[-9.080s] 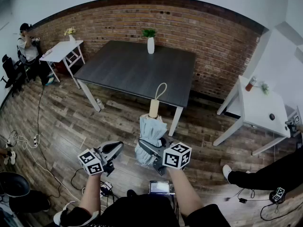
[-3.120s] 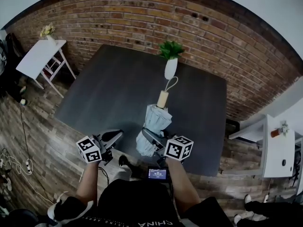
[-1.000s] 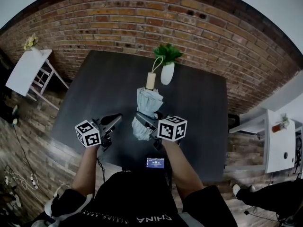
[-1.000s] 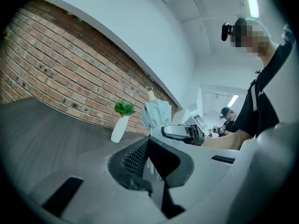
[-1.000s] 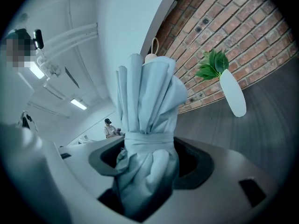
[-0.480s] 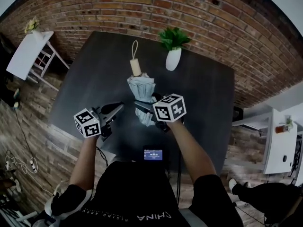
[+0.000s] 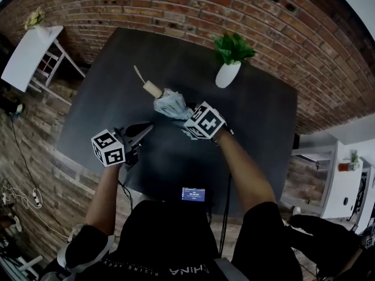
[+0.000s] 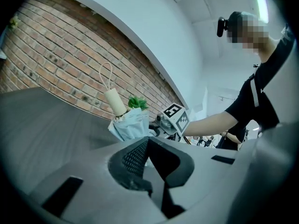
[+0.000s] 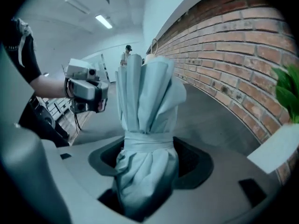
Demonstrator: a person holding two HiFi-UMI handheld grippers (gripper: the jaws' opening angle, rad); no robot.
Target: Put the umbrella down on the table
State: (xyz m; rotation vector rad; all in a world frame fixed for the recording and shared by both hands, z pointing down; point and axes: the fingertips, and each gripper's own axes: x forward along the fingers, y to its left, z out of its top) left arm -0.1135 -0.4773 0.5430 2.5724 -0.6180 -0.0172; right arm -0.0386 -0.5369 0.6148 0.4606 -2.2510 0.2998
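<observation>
A folded light-blue umbrella (image 7: 170, 104) with a wooden handle (image 7: 152, 88) and cord loop hangs tilted over the dark table (image 7: 105, 92), handle toward the far left. My right gripper (image 7: 183, 119) is shut on its lower bundle, which the right gripper view shows pinched between the jaws at the umbrella's strap (image 9: 145, 139). Whether it touches the tabletop I cannot tell. My left gripper (image 7: 140, 131) hovers near the table's front edge, left of the umbrella, shut and holding nothing. The left gripper view shows the umbrella (image 8: 131, 126) just beyond the left gripper (image 8: 147, 141).
A white vase with a green plant (image 7: 228, 73) stands at the table's far side, right of the umbrella. A brick wall (image 7: 176, 4) backs the table. A white side table (image 7: 28, 54) is at far left, and another white table (image 7: 350, 174) at right.
The umbrella has swung from upright to tilted, with its handle now pointing to the far left. My right gripper carried it farther over the table. The left gripper has barely moved.
</observation>
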